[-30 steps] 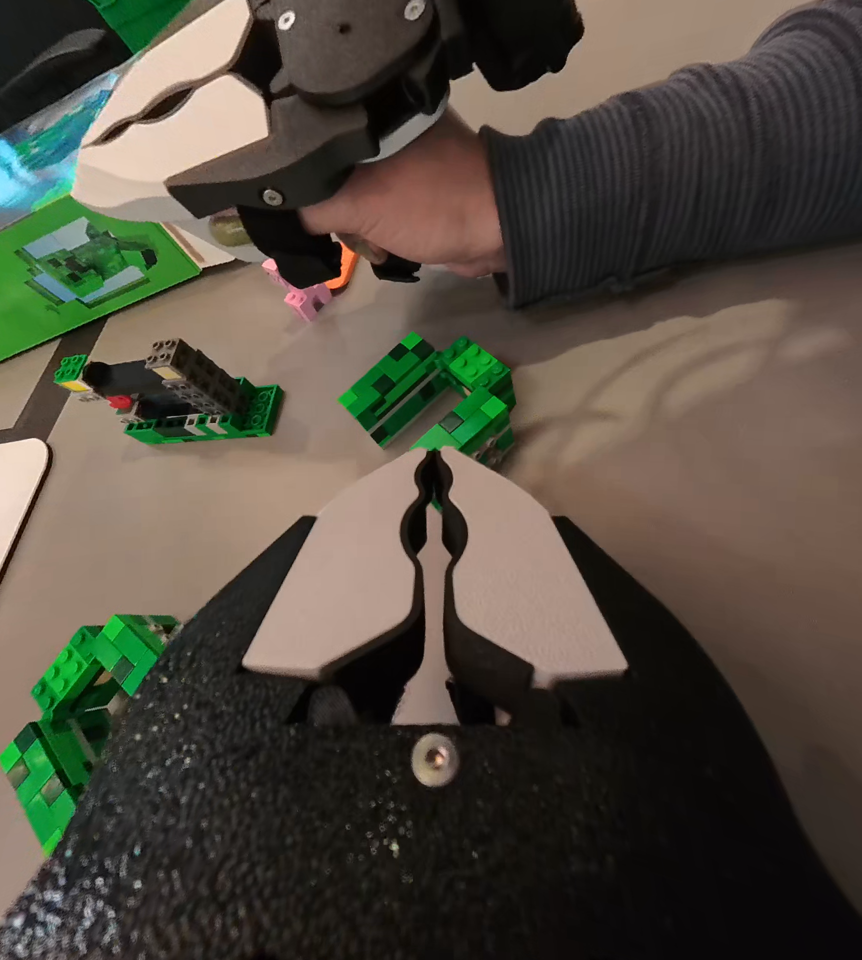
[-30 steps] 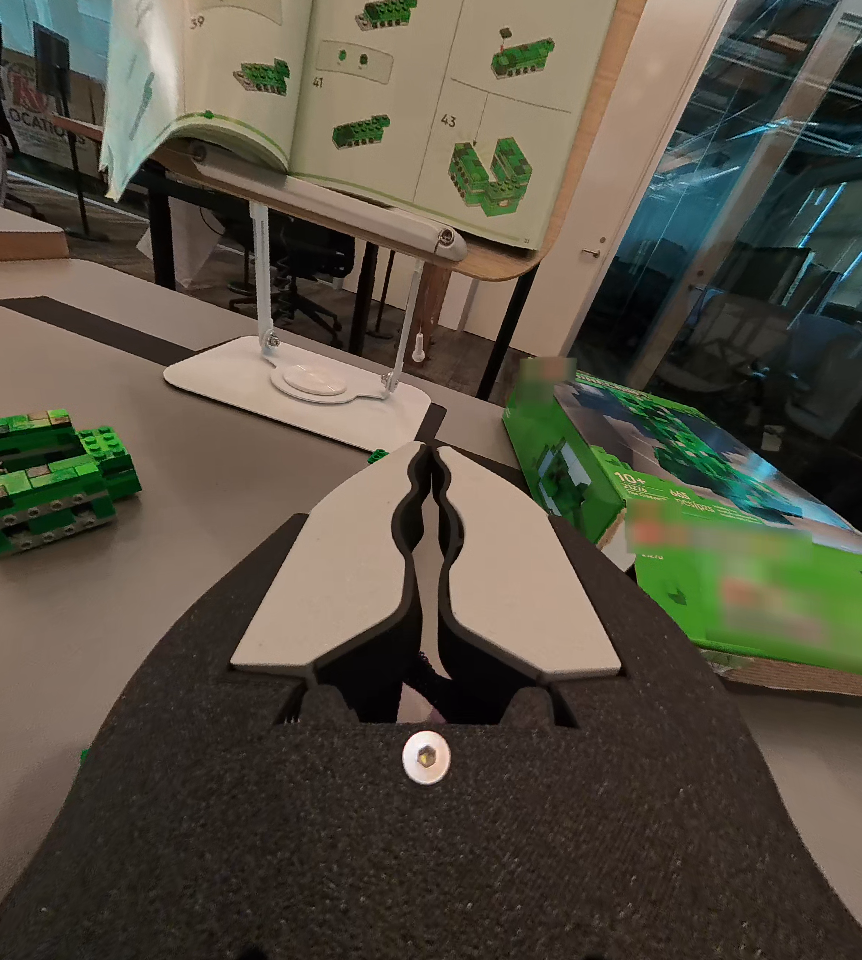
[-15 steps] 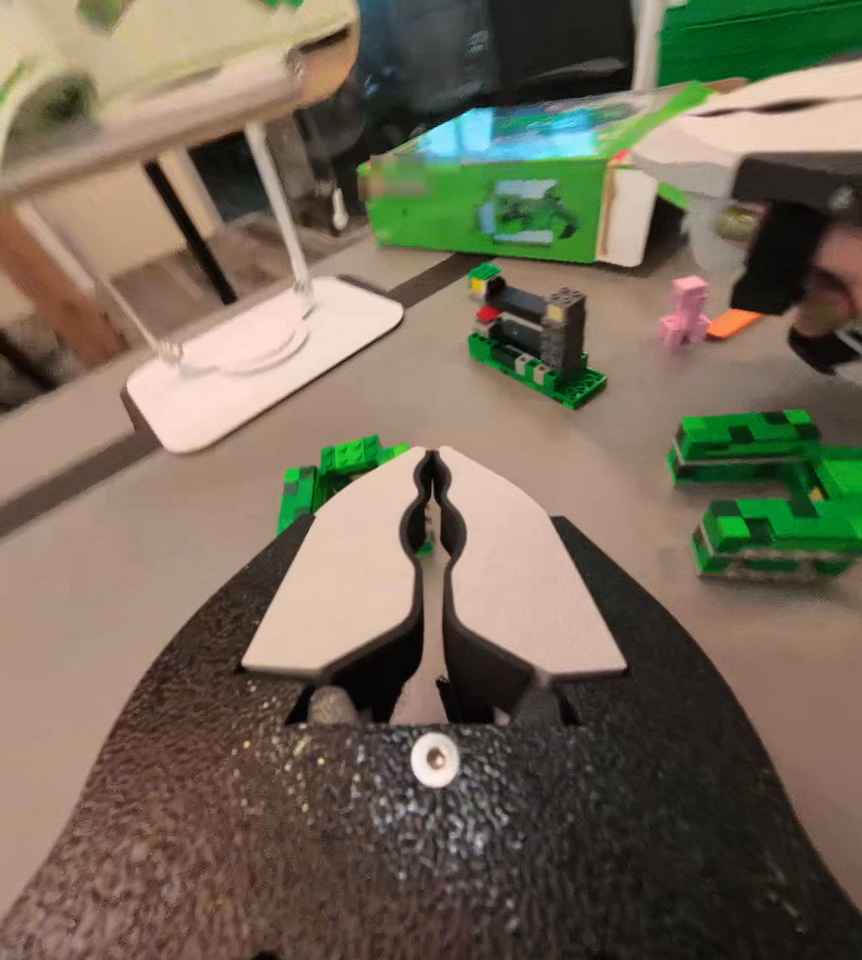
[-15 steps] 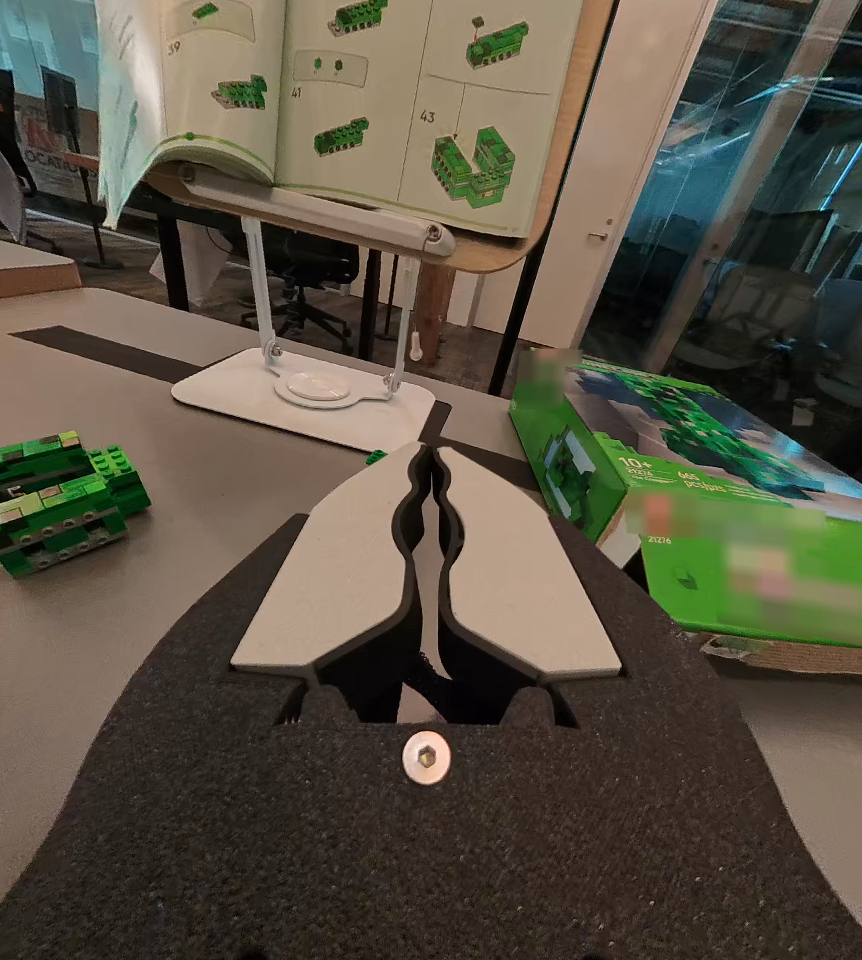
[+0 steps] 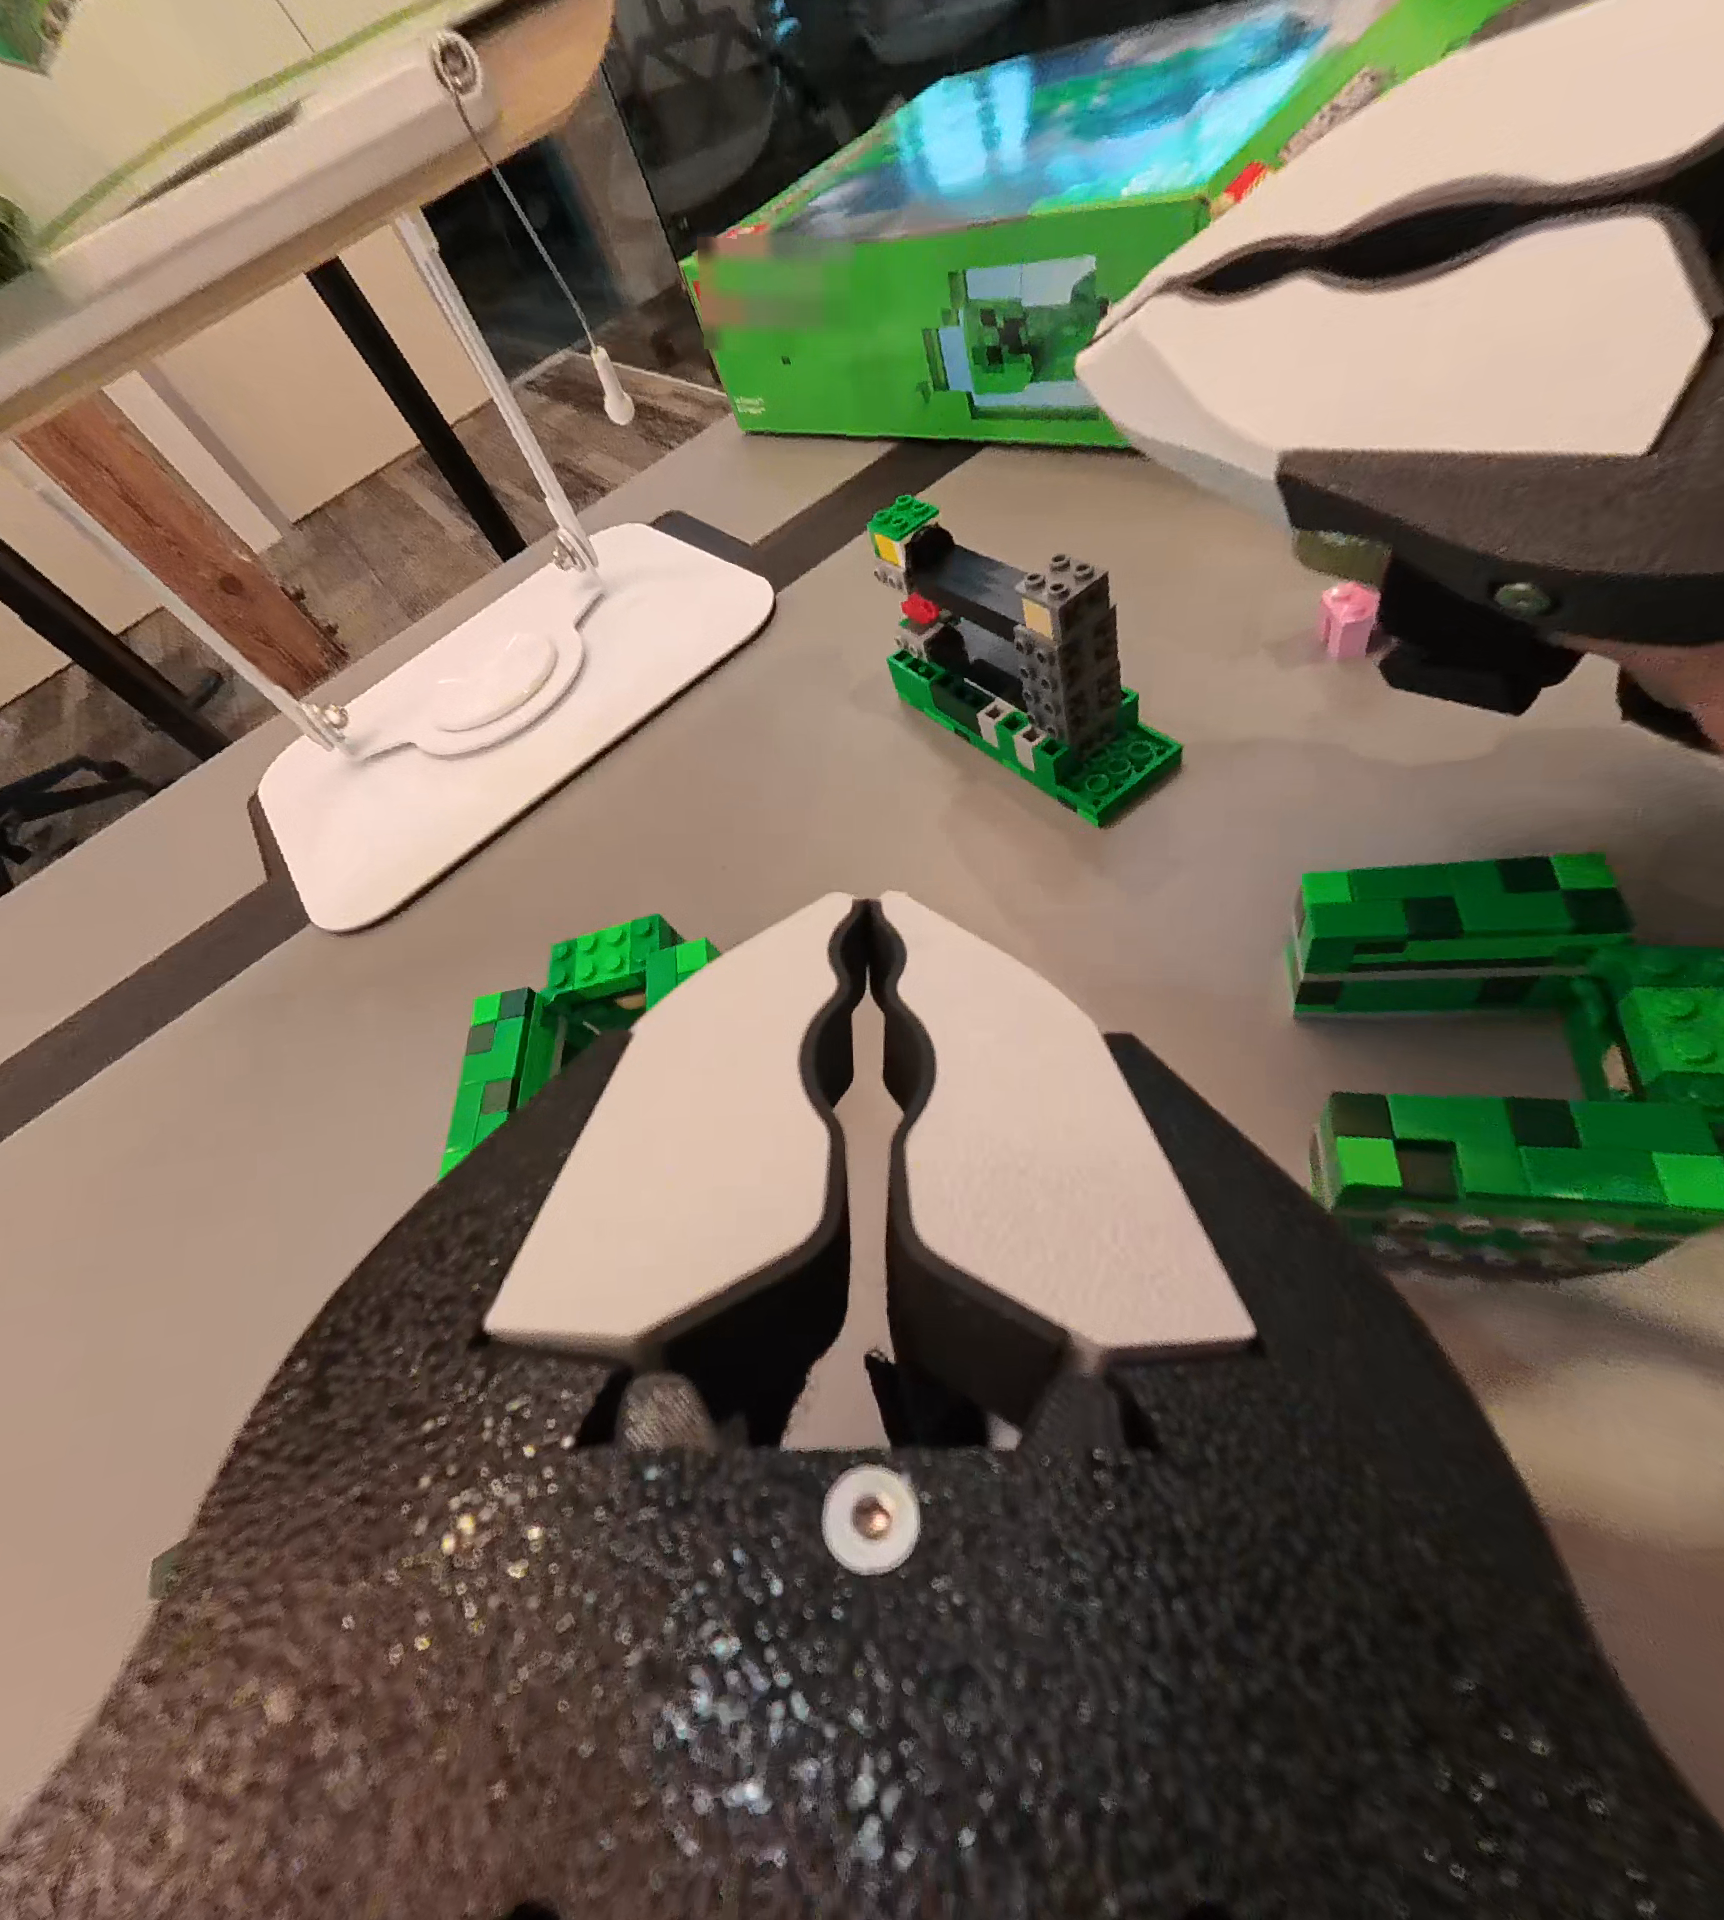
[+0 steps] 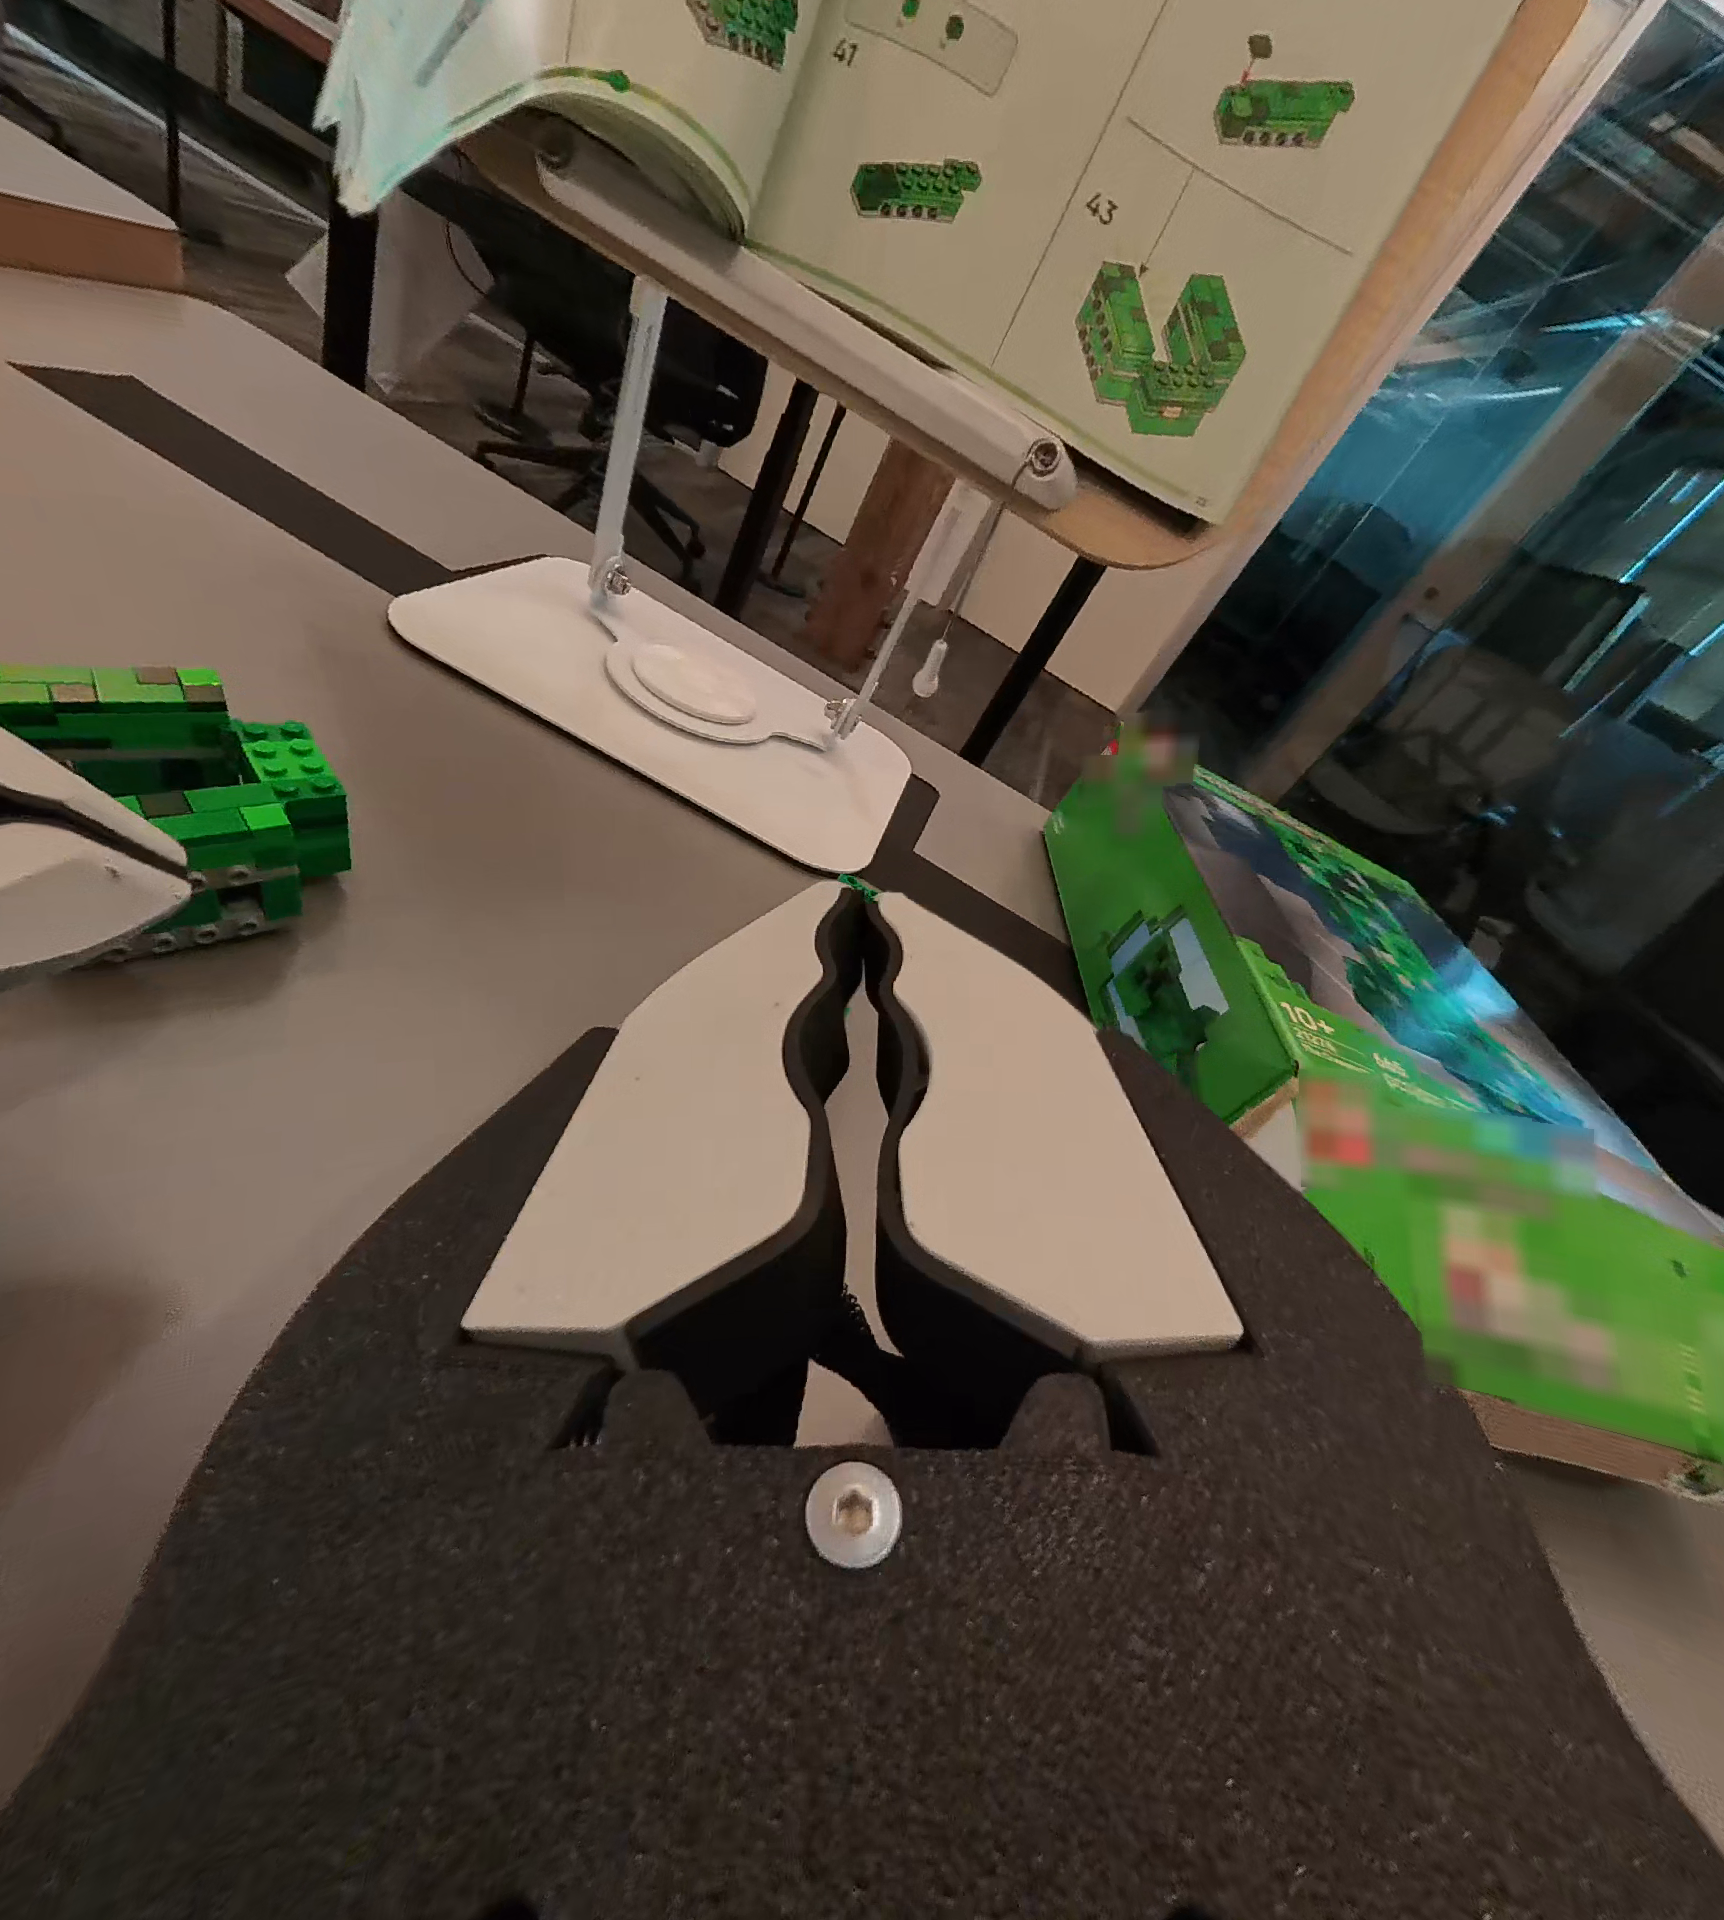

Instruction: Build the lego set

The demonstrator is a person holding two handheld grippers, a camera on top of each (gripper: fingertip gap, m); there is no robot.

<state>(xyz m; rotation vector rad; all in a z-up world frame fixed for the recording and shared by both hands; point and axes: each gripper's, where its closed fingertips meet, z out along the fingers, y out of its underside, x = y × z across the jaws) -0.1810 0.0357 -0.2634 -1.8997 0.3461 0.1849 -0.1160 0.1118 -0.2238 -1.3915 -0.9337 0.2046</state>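
Two grippers are seen with jaws pressed together and nothing held: the left gripper (image 5: 868,920) and the right gripper (image 6: 856,902). On the table (image 5: 162,1195), the set's box (image 5: 951,343) lies at one o'clock in the left wrist view. A green U-shaped block (image 5: 1523,1049) sits at three o'clock, a second green block (image 5: 536,1029) is half hidden under the left fingers, and a grey-and-black build (image 5: 1024,665) stands at twelve. With closed jaws lowered so near, the second green block could be knocked apart or pushed away.

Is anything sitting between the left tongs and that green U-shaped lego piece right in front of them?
Nothing visible does. The left tongs, shut and empty, are just short of the green U-shaped piece; the right wrist view shows nothing between them.
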